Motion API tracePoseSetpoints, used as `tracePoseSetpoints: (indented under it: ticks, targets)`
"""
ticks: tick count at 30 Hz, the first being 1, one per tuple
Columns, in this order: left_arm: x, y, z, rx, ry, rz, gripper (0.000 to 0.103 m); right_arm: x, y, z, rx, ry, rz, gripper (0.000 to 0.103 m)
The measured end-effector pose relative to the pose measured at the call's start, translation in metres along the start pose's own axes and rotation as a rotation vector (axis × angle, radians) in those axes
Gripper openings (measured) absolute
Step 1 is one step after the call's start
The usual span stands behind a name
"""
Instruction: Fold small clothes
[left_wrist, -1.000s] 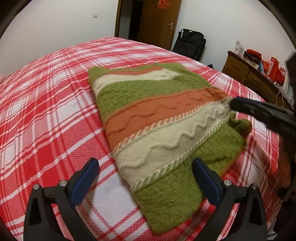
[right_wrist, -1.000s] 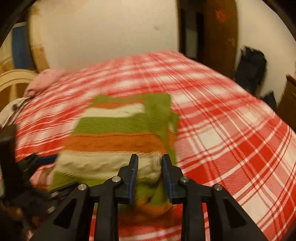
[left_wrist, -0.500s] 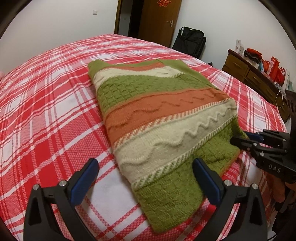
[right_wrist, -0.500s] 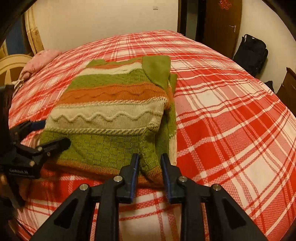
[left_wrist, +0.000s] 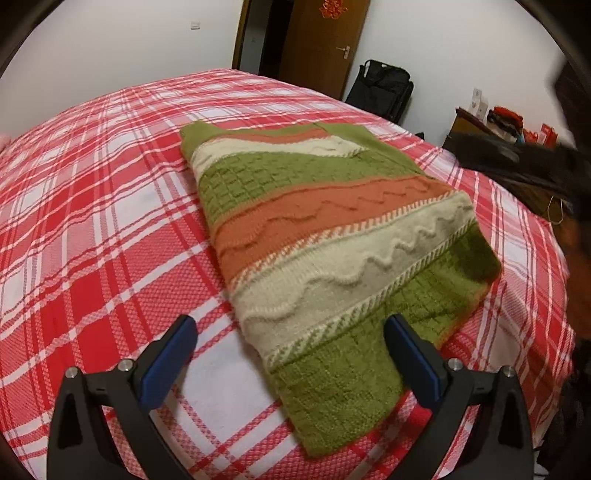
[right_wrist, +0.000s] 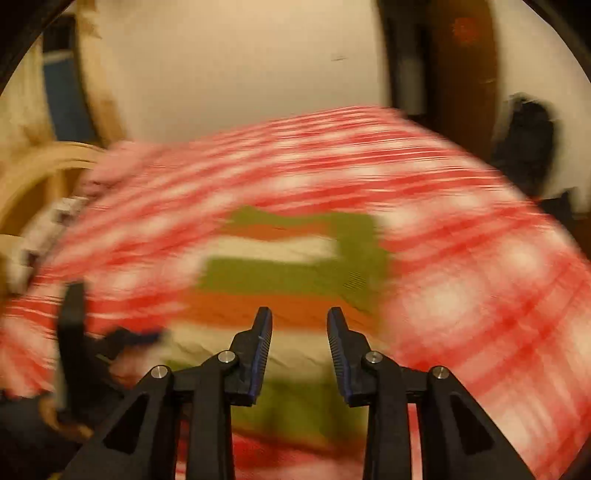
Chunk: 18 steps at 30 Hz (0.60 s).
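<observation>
Lying folded at frame centre on the plaid bed (left_wrist: 92, 229), the striped knit sweater (left_wrist: 332, 236) is free; left tongs (left_wrist: 291, 350) wide, right tongs (right_wrist: 299, 343) opening, empty.

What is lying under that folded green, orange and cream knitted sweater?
The folded knitted sweater rests on a red and white plaid bedcover, which shows all around it. Whatever is directly beneath the sweater, or tucked inside its folds, is covered and cannot be seen.
</observation>
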<state>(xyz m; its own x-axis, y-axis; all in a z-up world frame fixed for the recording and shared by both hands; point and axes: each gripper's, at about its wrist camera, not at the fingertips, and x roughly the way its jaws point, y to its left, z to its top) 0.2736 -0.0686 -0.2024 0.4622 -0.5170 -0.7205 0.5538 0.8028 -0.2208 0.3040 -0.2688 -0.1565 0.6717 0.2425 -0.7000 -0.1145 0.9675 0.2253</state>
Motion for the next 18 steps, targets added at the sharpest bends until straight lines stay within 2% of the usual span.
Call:
tracePoseSetpoints:
  ticks: [1,2,4,5,6,8,11,15,17,18]
  targets:
    - [-0.001,0.001,0.000,-0.007,-0.006,0.000,0.103,0.015,0.003,0.007,-0.003,0.014,0.048,0.032]
    - [-0.004,0.003,-0.001,-0.021,-0.019,0.003,0.103,0.032,0.006,0.013,-0.020,0.043,0.036,0.032]
    - [-0.011,0.007,-0.002,-0.043,-0.054,0.011,0.103,0.069,0.006,0.020,-0.059,0.097,-0.089,0.032]
    - [-0.014,0.010,-0.003,-0.060,-0.071,0.009,0.103,0.092,-0.005,0.019,-0.039,0.159,-0.130,0.032]
    - [-0.016,0.012,-0.004,-0.074,-0.084,0.004,0.103,0.101,-0.015,0.017,-0.014,0.181,-0.139,0.032]
    - [-0.020,0.018,-0.005,-0.107,-0.102,-0.010,0.103,0.103,-0.037,0.012,0.023,0.137,-0.191,0.031]
    - [-0.016,0.022,-0.005,-0.133,-0.090,-0.029,0.103,0.093,-0.051,0.004,0.079,0.126,-0.131,0.031]
    - [-0.015,0.022,-0.001,-0.135,-0.077,-0.017,0.103,0.089,-0.039,0.003,0.009,0.165,-0.166,0.031]
    - [-0.019,0.019,-0.003,-0.126,-0.100,0.023,0.103,0.082,-0.037,0.005,-0.010,0.171,-0.175,0.032]
    - [-0.016,0.017,-0.004,-0.119,-0.077,0.040,0.103,0.077,-0.036,0.005,-0.016,0.156,-0.171,0.032]
